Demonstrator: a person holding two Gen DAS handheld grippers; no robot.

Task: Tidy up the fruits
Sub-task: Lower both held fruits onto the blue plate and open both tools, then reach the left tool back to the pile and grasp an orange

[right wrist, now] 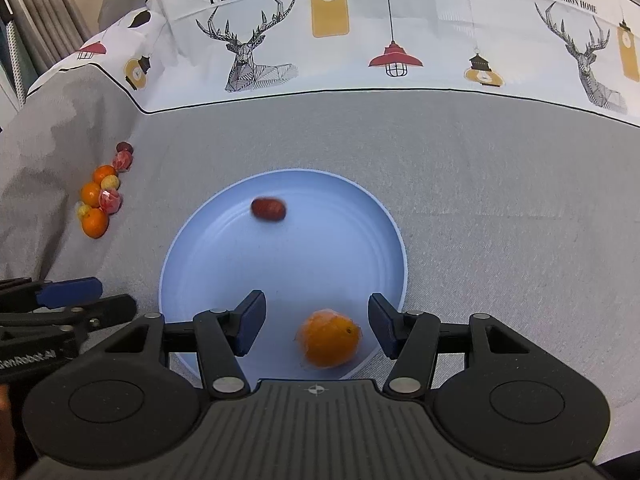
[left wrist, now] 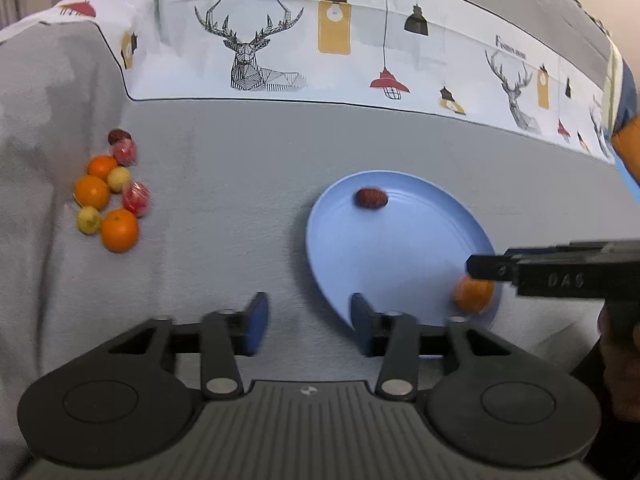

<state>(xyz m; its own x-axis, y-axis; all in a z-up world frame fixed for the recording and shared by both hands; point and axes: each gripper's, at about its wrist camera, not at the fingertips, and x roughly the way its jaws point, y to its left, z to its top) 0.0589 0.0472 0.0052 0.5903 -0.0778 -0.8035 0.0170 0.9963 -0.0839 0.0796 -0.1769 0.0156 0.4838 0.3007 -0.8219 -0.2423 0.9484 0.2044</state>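
- right wrist view: grey cloth worktop (right wrist: 480, 200) with a white deer-and-lamp printed border (right wrist: 360, 32); grey curtains (right wrist: 44, 12) far left.
- round pale blue plate (right wrist: 224, 264) holds a dark red date (right wrist: 268, 209) and an orange tangerine (right wrist: 329, 338).
- right tongs (right wrist: 317, 326) spread around the tangerine, not pinching.
- left tongs (left wrist: 306, 324) spread, empty; a heap of loose fruit (left wrist: 110, 192) lies well apart.

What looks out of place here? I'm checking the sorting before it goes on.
Nothing is spilled or damaged. The blue plate holds only an orange near its front rim and a dark red fruit farther back, well apart. The remaining fruits sit unsorted in a mixed cluster on the grey cloth at left.
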